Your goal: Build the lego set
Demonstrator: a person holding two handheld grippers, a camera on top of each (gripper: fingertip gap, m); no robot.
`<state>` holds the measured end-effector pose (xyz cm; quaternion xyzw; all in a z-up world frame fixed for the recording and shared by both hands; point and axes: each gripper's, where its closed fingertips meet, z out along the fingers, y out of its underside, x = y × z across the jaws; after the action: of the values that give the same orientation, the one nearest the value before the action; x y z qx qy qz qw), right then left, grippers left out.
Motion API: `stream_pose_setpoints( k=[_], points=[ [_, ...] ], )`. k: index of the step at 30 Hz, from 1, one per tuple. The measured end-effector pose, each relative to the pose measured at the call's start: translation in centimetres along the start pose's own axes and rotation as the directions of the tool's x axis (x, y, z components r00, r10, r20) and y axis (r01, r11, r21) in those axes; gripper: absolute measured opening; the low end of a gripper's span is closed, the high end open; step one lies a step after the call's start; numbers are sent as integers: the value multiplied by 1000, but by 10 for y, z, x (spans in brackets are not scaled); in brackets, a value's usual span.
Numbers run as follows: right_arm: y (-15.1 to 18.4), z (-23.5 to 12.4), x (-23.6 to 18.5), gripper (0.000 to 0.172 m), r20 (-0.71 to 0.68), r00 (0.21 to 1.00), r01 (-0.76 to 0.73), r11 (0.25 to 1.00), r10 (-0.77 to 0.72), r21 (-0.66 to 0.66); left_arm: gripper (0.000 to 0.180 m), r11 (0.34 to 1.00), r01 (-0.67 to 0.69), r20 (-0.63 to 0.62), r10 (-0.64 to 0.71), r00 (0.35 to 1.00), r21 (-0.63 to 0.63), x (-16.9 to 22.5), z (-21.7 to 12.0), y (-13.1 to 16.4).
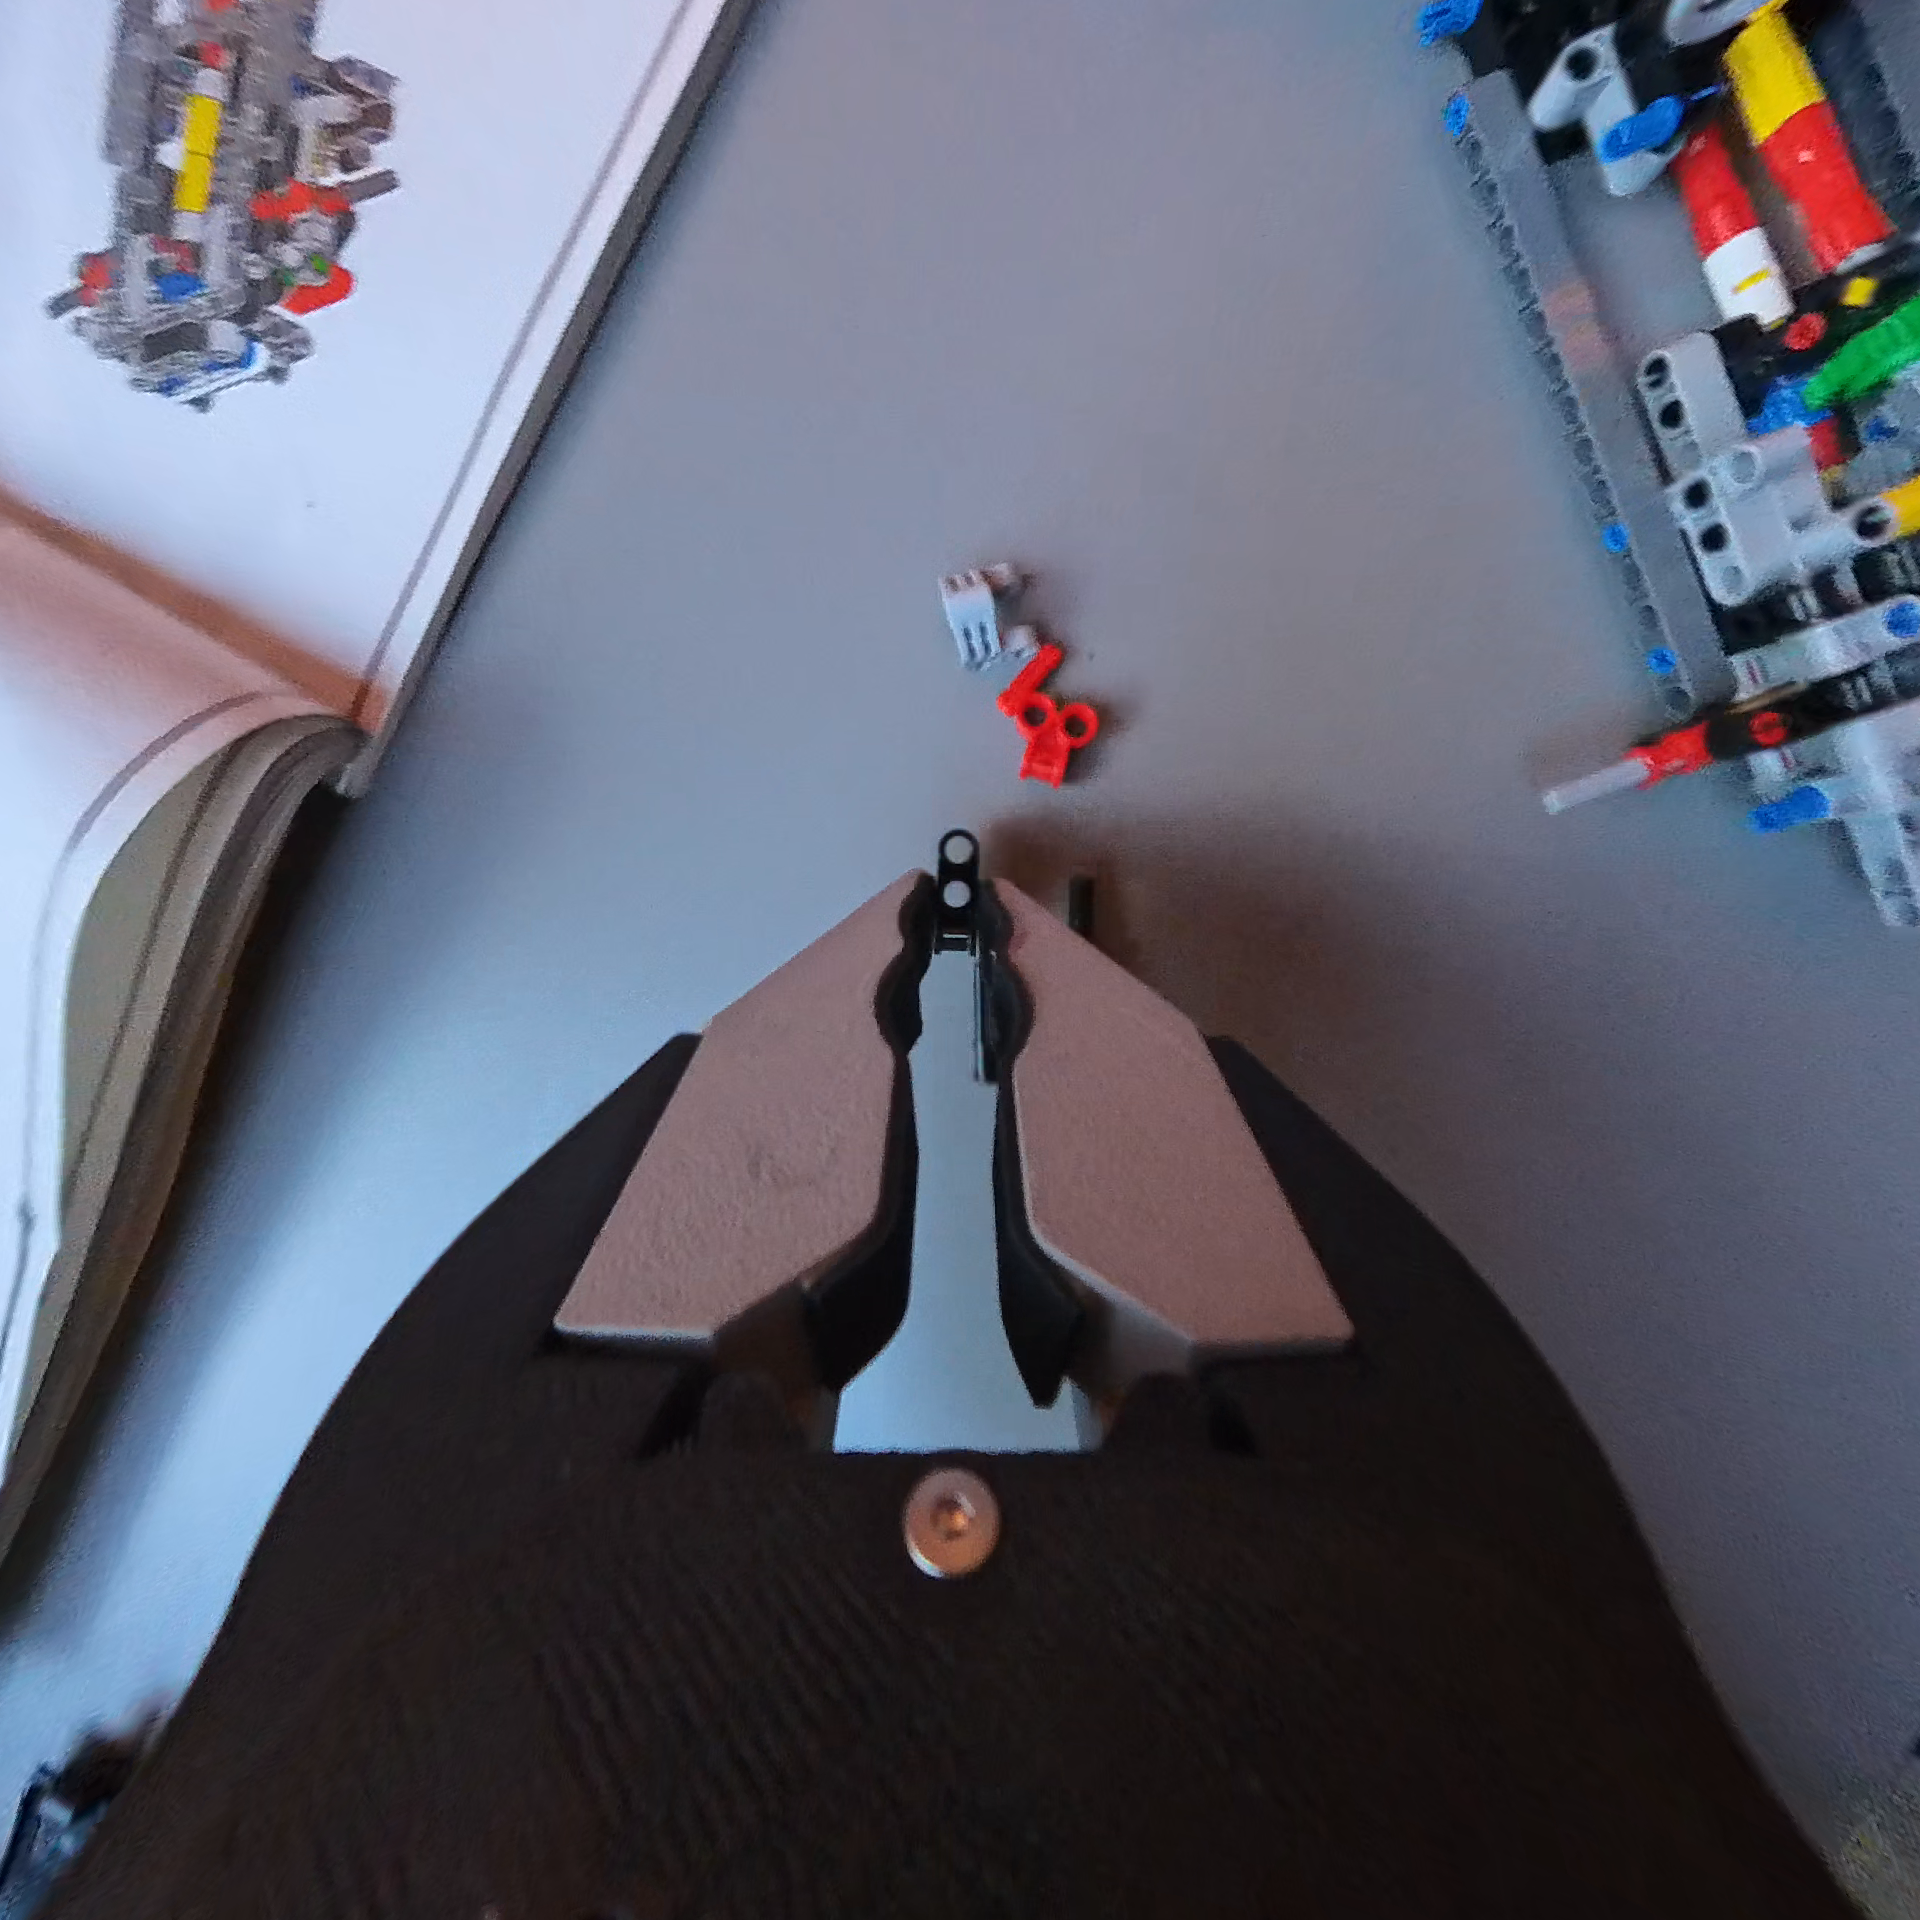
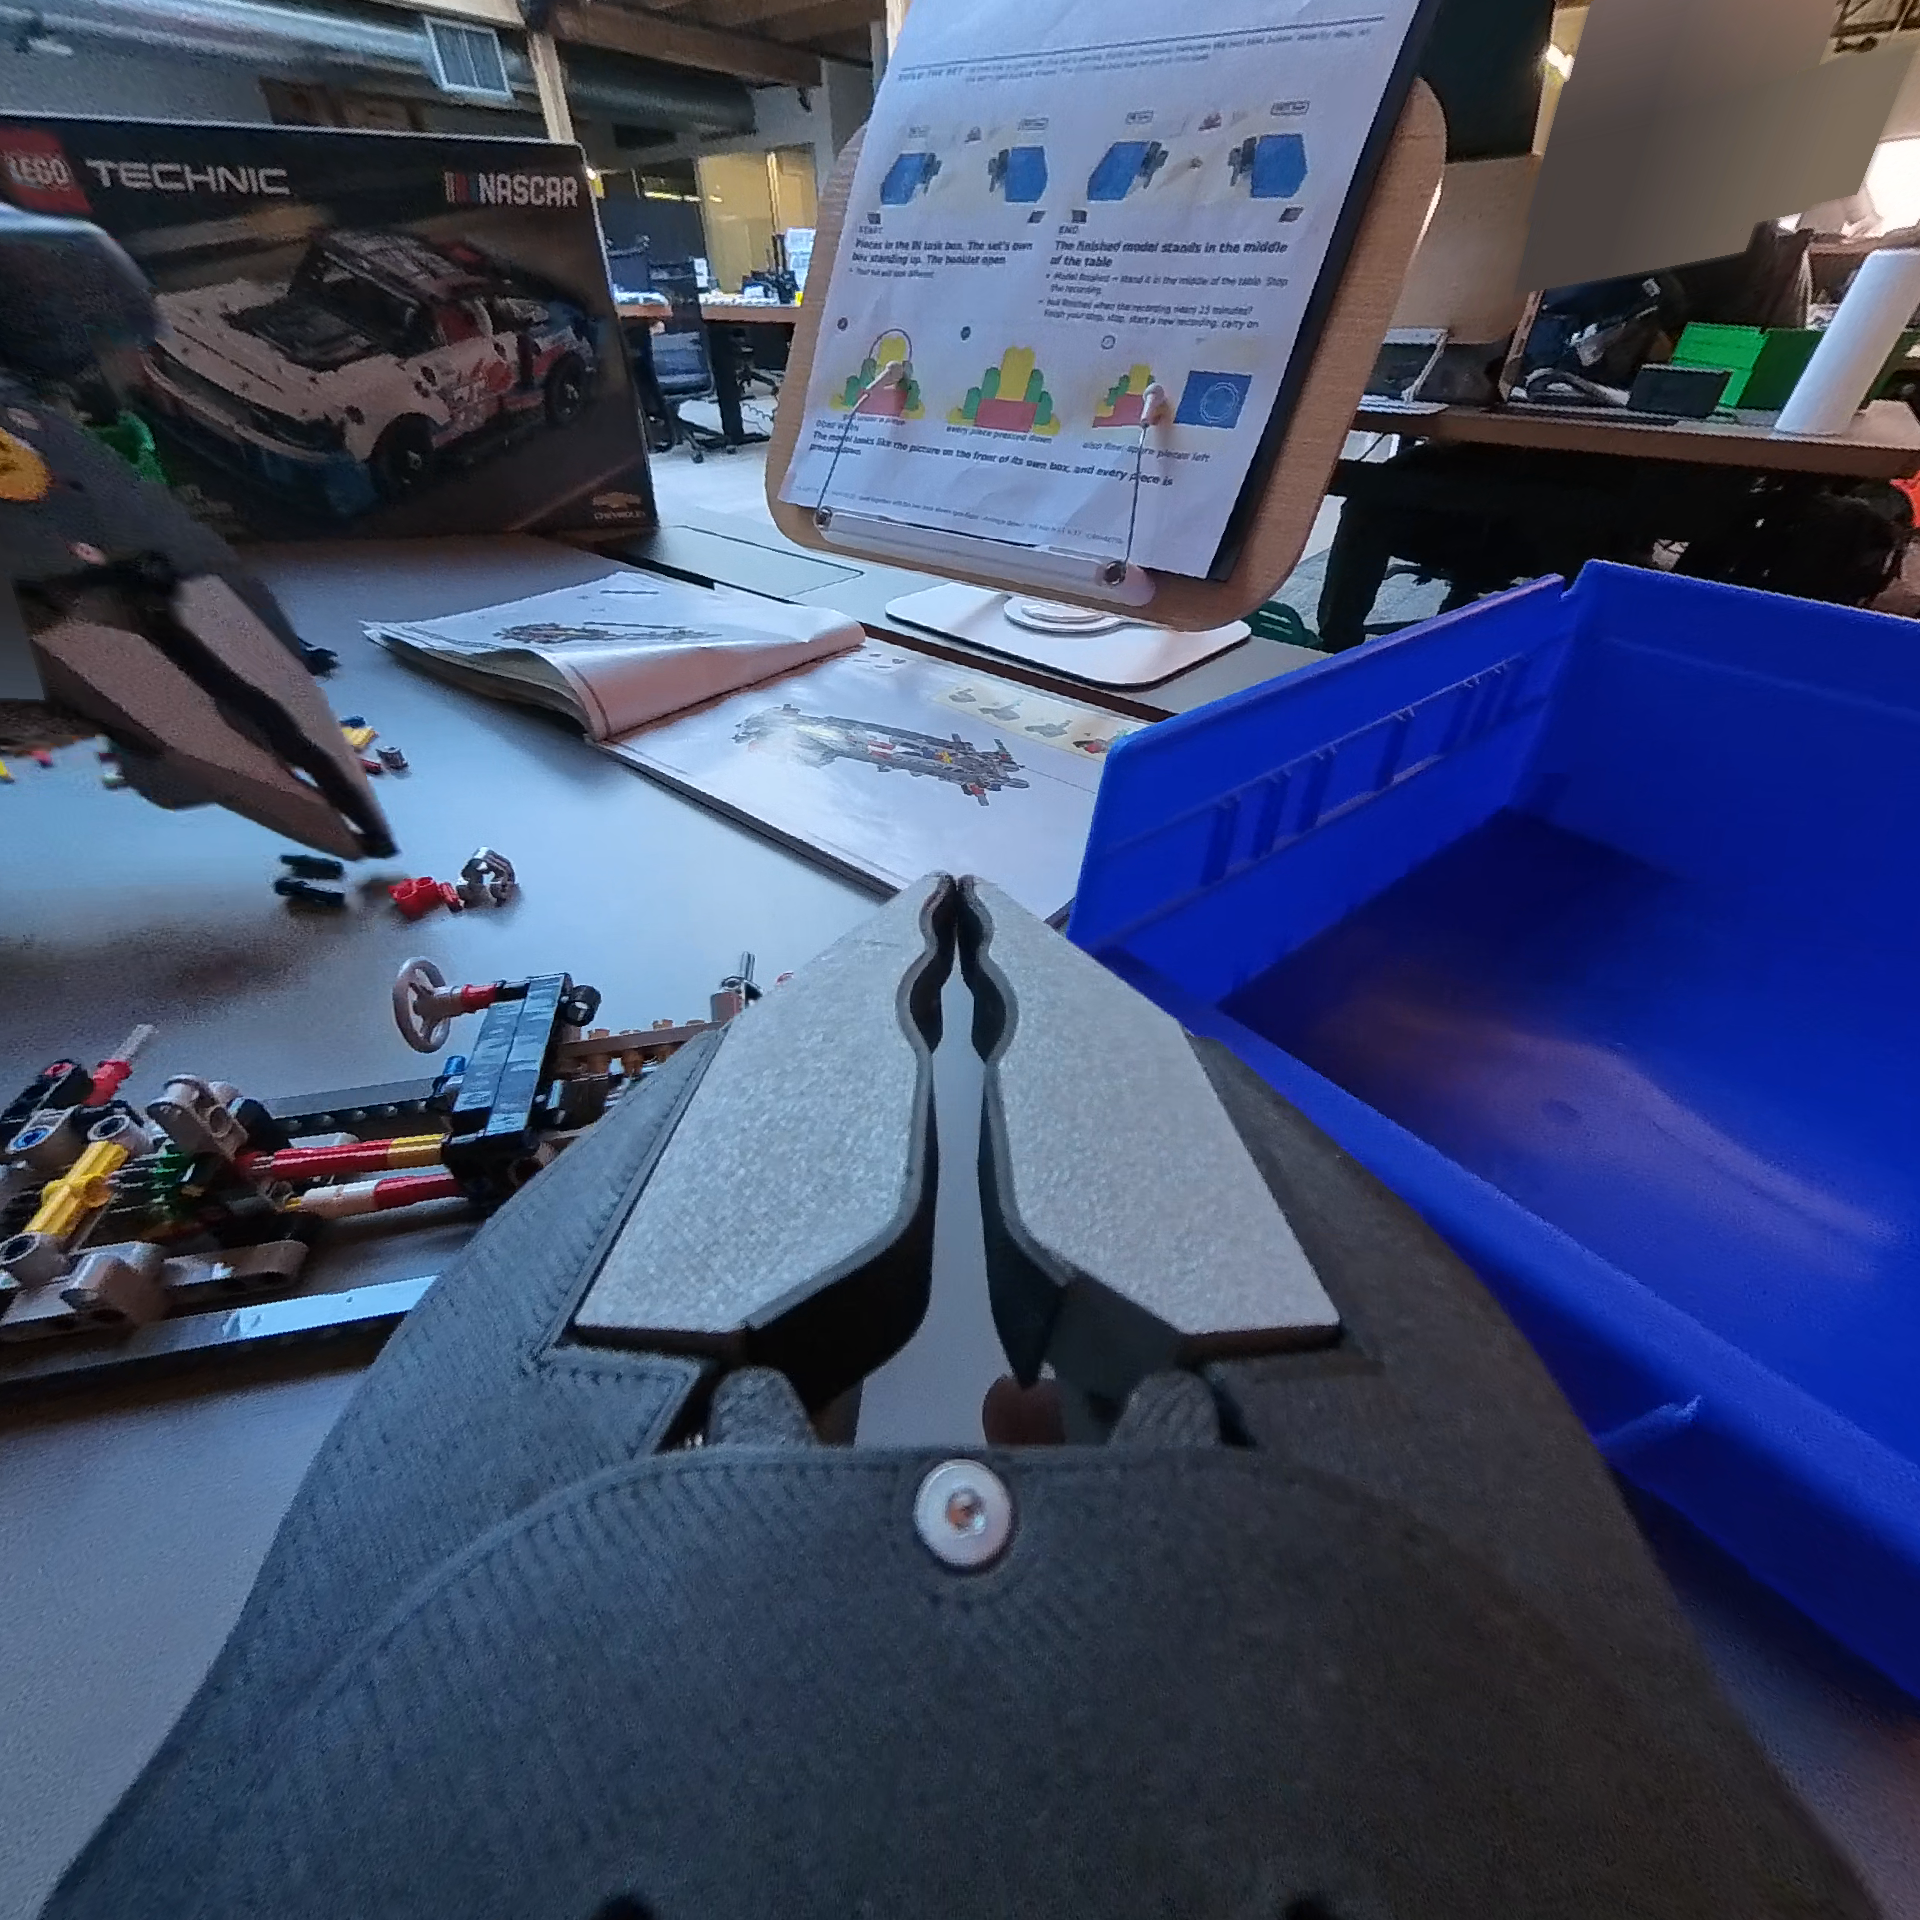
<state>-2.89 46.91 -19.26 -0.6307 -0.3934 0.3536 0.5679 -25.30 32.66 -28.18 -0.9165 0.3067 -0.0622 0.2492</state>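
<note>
So, left gripper (image 1: 957, 883) is pinching a small black two-hole connector (image 1: 957, 854) mid-frame | right gripper (image 2: 956, 883) is sitting closed, nothing in it, beside the blue bin (image 2: 1558, 935) at frame right

Table (image 1: 1039, 312): smooth, matt grey, faint sheen. Left gripper (image 1: 957, 896): fingers (image 1: 790, 1143) with grainy matt facing, body in ribbed black plastic, 1 shiny metal screw (image 1: 951, 1524); the tips press a small glossy black plastic piece (image 1: 957, 868). Right gripper (image 2: 956, 896): same rough grey facing, tips together on nothing. Red piece (image 1: 1049, 727) and grey piece (image 1: 977, 618): hard moulded plastic. Booklet (image 1: 343, 436): glossy paper. Bin (image 2: 1558, 935): smooth blue plastic, slightly glossy. Box (image 2: 312, 332): printed card. Stand (image 2: 1340, 395): pale wood-look board.
</note>
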Motion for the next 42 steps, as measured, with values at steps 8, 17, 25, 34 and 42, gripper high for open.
stream_pose_setpoints(
  k=[8,17,25,34,42],
  points=[
    [4,4,-13,0,59,998,3,999,-1,-34,27,993,82,-68,-77,995,86,3,-3,-11],
    [9,7,-12,0,69,997,-17,998,22,-66,25,911,224,-152,-181,972,345,12,-17,-41],
    [15,15,-6,0,46,999,-10,993,15,-114,22,882,158,-24,-165,986,443,-10,-17,-56],
    [31,22,-13,7,112,994,23,974,3,-225,17,886,212,-4,-231,973,412,-25,-10,-34],
    [16,9,-8,22,122,991,82,985,-63,-154,18,918,254,-16,-261,965,304,-28,-7,-10]
  ],
)
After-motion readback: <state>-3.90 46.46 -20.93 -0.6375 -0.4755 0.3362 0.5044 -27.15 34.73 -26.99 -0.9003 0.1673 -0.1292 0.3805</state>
